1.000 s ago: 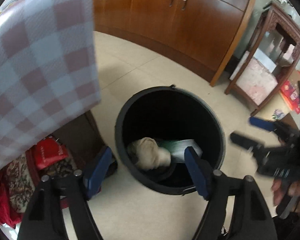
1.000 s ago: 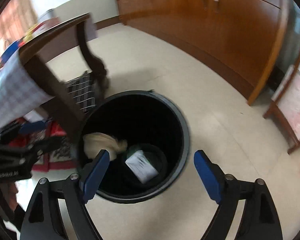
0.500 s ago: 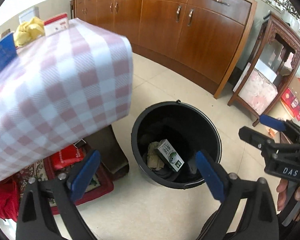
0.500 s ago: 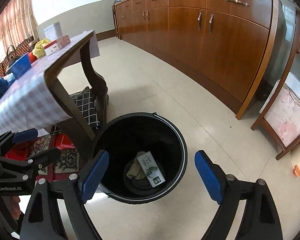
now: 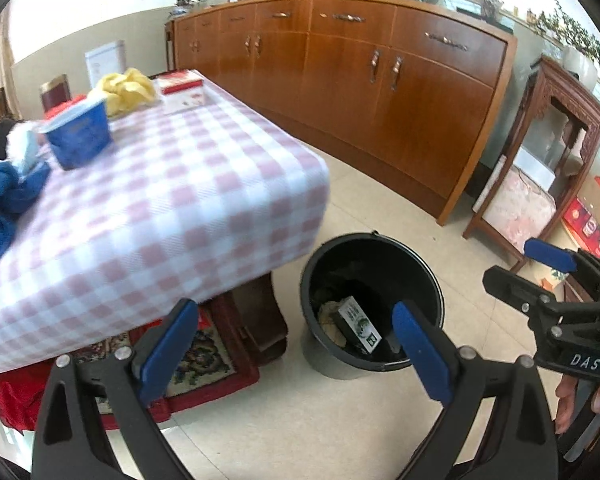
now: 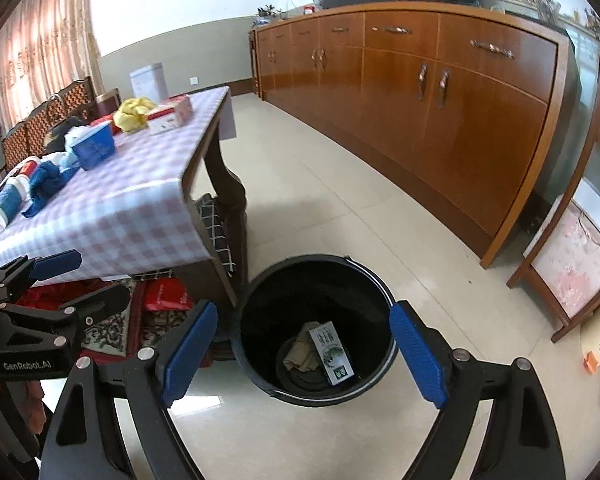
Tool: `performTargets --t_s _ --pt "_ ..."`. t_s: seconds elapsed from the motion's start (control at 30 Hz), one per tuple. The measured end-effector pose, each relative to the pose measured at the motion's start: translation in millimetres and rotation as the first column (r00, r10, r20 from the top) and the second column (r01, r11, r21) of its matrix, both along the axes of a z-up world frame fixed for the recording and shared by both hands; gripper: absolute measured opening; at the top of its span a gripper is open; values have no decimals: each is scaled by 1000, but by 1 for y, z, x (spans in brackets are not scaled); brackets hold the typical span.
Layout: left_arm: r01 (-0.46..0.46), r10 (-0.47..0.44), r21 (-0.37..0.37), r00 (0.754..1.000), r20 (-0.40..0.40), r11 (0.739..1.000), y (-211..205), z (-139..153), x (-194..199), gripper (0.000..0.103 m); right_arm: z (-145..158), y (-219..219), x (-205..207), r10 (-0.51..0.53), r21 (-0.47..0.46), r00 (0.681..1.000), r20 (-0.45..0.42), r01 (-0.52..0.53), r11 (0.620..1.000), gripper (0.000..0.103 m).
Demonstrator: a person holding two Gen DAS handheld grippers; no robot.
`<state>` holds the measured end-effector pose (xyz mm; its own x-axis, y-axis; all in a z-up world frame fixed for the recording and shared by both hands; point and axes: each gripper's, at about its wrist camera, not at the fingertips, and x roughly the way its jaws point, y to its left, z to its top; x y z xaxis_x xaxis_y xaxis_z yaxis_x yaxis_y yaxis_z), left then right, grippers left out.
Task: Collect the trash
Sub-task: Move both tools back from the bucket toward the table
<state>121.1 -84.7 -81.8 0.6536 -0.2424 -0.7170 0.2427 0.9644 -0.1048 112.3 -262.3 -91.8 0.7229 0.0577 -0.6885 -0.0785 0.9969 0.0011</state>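
Note:
A black trash bin (image 5: 432,280) (image 6: 384,292) stands on the floor by the table corner. Inside lie a green-and-white carton (image 5: 358,322) (image 6: 332,350) and a beige crumpled wad (image 6: 300,354). My left gripper (image 5: 296,348) is open and empty, high above the bin and table edge. My right gripper (image 6: 304,356) is open and empty above the bin; it also shows at the right of the left wrist view (image 5: 540,272). On the checked tablecloth (image 5: 160,200) (image 6: 120,200) lie a blue tub (image 5: 80,136), a blue cloth (image 5: 8,200), a yellow wad (image 5: 126,88), a red-white box (image 5: 182,84) and a paper cup (image 6: 8,200).
A long wooden sideboard (image 5: 360,80) lines the far wall. A carved side table (image 5: 548,168) stands at the right. Red bags and a rug (image 5: 188,356) sit under the table. Chairs (image 6: 60,108) stand behind it. The floor is pale tile.
Both grippers have risen away from the bin, so the tabletop and its items came into view. The carton now lies in the bin beside the beige wad.

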Motion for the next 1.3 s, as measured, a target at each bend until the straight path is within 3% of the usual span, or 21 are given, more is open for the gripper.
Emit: performTargets --t_s 0.33,0.57,0.9,1.3 --pt "-99 99 2 993 57 995 47 22 -15 99 24 44 1 64 20 997 50 -65 998 90" --pt "-200 199 -2 976 86 980 87 36 -27 99 40 86 10 148 43 985 86 -152 987 90" --pt "-361 359 -11 923 139 933 156 48 -39 99 54 139 26 247 67 962 119 -256 964 90" --pt "-461 459 -30 871 175 887 226 61 -34 99 75 189 34 303 26 944 132 -309 951 90"
